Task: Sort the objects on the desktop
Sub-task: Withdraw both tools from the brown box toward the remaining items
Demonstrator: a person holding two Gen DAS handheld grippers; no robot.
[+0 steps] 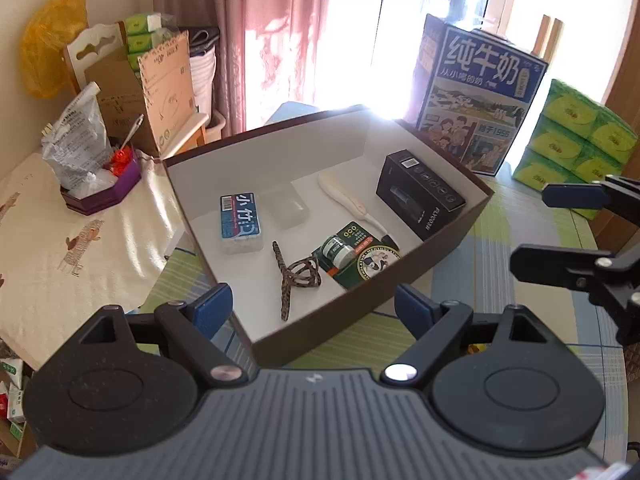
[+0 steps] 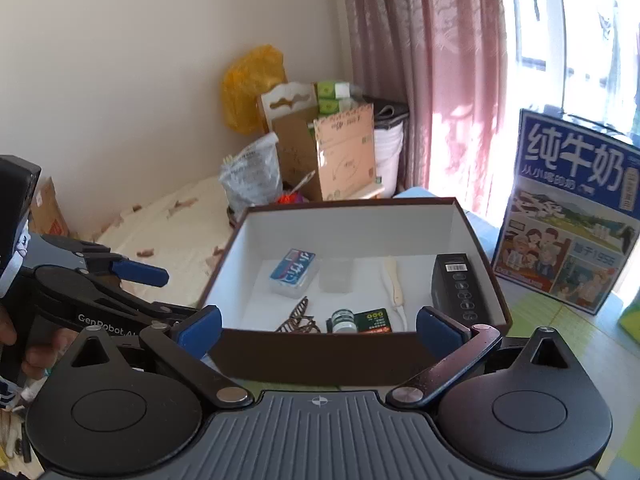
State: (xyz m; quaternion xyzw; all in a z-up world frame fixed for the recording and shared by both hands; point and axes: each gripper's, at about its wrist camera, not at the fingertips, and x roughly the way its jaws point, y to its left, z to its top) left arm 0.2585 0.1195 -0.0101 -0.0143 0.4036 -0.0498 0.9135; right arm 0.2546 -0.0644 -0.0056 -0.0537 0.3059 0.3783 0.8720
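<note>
Both grippers, left [image 1: 313,309] and right [image 2: 318,330], are wide apart and hold nothing. The box [image 1: 352,312] looks full, so sorting seems nearly done; next, look for leftovers

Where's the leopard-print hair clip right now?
In the left wrist view, the hair clip lies on the brown box floor near the front wall, between the blue pack and the small green jar.
</note>
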